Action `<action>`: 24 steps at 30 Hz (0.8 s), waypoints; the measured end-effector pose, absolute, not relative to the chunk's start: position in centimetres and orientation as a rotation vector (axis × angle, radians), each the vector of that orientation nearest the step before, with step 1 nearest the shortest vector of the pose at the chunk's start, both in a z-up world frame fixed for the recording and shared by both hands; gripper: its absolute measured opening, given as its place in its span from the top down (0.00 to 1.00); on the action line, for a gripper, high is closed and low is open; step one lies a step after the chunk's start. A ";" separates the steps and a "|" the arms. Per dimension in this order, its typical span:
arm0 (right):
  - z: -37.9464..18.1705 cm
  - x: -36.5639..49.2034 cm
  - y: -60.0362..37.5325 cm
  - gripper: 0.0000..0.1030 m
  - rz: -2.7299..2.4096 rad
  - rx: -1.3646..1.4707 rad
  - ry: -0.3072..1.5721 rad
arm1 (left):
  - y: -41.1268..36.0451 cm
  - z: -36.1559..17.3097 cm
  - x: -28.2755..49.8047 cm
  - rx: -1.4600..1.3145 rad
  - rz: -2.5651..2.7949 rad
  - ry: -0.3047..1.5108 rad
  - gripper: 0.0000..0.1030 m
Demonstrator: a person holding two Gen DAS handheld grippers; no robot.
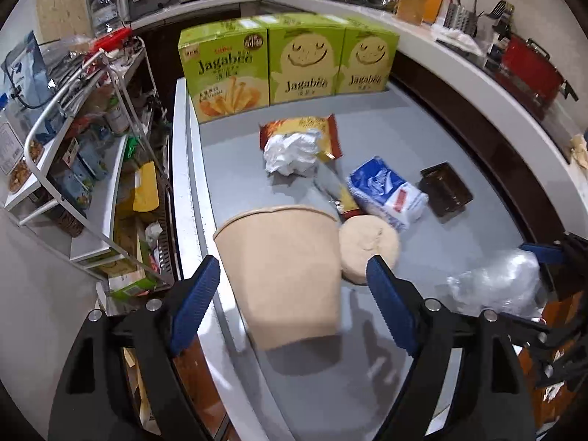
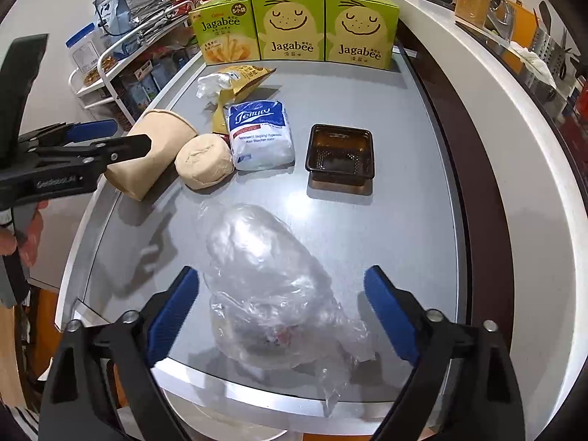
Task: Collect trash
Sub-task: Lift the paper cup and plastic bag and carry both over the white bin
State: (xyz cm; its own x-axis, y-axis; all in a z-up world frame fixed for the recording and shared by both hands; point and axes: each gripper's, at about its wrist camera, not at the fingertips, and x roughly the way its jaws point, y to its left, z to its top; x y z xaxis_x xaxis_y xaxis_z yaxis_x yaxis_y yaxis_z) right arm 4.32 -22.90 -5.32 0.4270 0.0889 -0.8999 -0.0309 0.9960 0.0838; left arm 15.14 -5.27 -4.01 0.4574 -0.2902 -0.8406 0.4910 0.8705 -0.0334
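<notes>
Right gripper (image 2: 281,305) jaws apart, clear plastic bag (image 2: 272,294) between, untouched.

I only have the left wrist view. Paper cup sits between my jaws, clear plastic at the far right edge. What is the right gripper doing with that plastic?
Observer: The right gripper is open. The clear plastic bag lies between its fingers, and the pads do not press on it.
Operator: Anything inside the bag?
Observer: Something small with red and white shows through it near the table's front edge; I cannot tell what.
Operator: My dark tray, empty?
Observer: The right wrist view looks straight into the dark tray: nothing in it but its ribbed floor.
</notes>
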 end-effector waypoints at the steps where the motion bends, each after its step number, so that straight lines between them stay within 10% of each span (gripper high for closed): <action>1: -5.4 4.4 -22.8 0.08 0.074 0.054 1.132 | -5.2 -4.1 15.3 0.222 -0.487 0.993 0.19; 17: -7.3 5.4 -23.0 0.05 0.071 0.152 1.164 | -6.0 -8.2 17.2 0.241 -0.523 1.146 0.19; 24: -8.2 5.2 -23.1 0.40 0.130 0.224 1.201 | -5.5 -8.0 17.1 0.163 -0.558 1.144 0.27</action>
State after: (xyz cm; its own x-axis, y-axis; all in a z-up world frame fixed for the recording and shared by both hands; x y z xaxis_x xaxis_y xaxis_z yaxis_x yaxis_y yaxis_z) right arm 5.21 -23.14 -8.21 0.3581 0.2178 -0.9079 0.0192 0.9705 0.2404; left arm 17.12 -5.50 -7.98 0.2956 -0.3358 -0.8943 0.4981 0.8530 -0.1557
